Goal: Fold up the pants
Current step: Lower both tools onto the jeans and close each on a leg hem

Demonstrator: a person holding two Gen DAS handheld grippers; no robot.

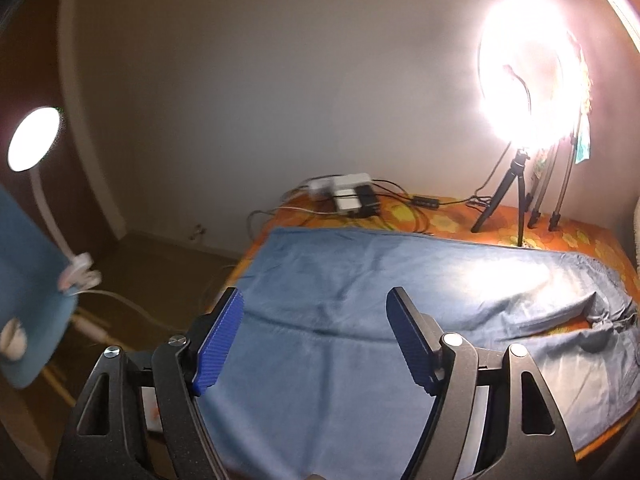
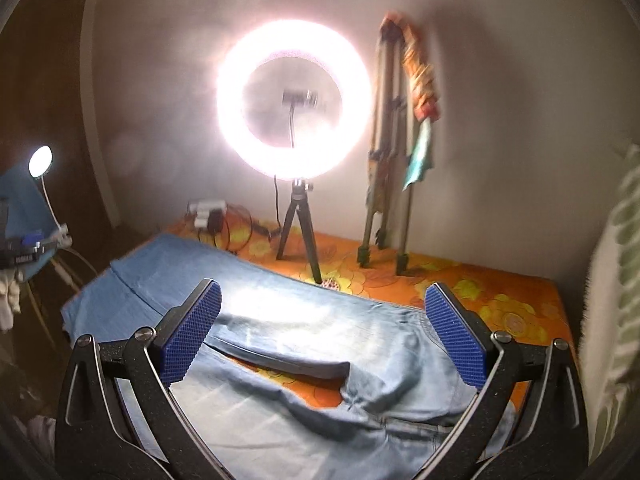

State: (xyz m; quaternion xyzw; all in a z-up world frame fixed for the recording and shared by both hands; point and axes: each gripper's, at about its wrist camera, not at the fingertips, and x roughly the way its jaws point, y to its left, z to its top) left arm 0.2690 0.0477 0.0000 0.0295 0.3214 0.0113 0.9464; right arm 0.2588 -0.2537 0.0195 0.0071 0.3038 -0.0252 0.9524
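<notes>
Both grippers – left gripper point(image 1: 314, 338), right gripper point(image 2: 322, 334) – hover w/ jaws released, empty, above pants point(image 2: 280, 316); clamp hem & waistband edges squarely – avoid bunching.

From where I sit, I can read no text in either view. At the left edge of the right wrist view a small dark device point(image 2: 22, 254) carries a pale strip that may be lettering, but it is too blurred to make out. I see no label, brand, number or sign on the adapters point(image 1: 352, 194) by the wall.
</notes>
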